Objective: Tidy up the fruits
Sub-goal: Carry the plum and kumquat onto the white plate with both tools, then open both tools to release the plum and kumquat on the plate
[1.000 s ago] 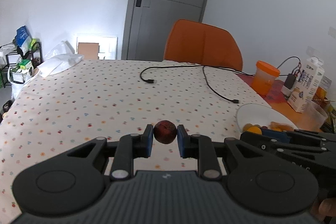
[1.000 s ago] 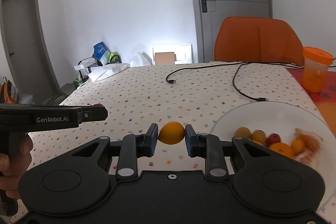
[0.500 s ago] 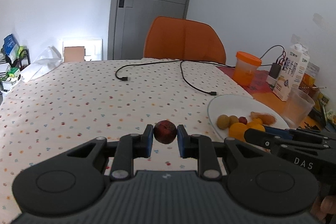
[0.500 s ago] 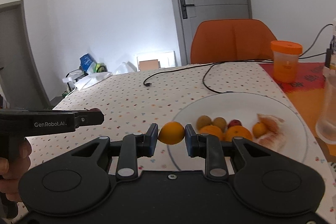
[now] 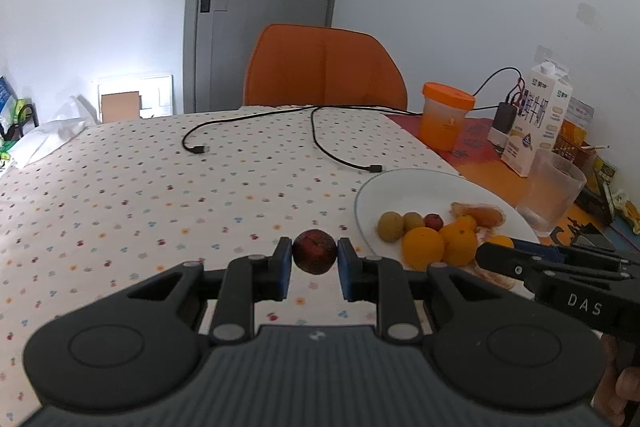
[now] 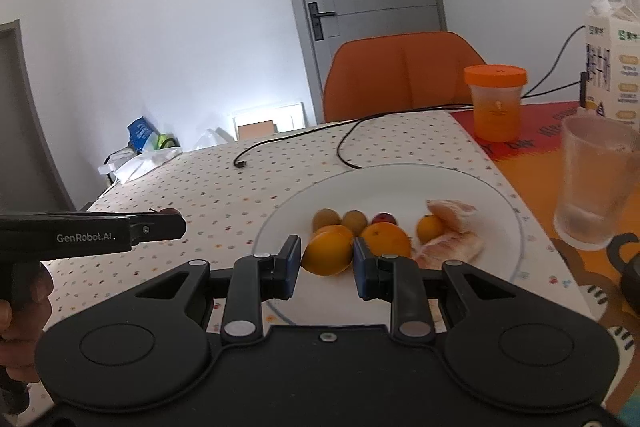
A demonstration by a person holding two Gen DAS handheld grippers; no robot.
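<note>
Now both tools, clamping a dark red fruit (image 5: pixel 314 251) and an orange (image 6: pixel 327 253), have neared the plate (image 6: pixel 400 183).

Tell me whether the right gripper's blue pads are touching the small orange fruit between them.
Touching. The right wrist view shows both blue pads pressed against the sides of the small orange fruit, with no gap, held above the white plate.

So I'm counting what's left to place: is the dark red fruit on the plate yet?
Not yet. The dark red fruit is clamped in the left gripper above the tablecloth, beside the plate.
</note>
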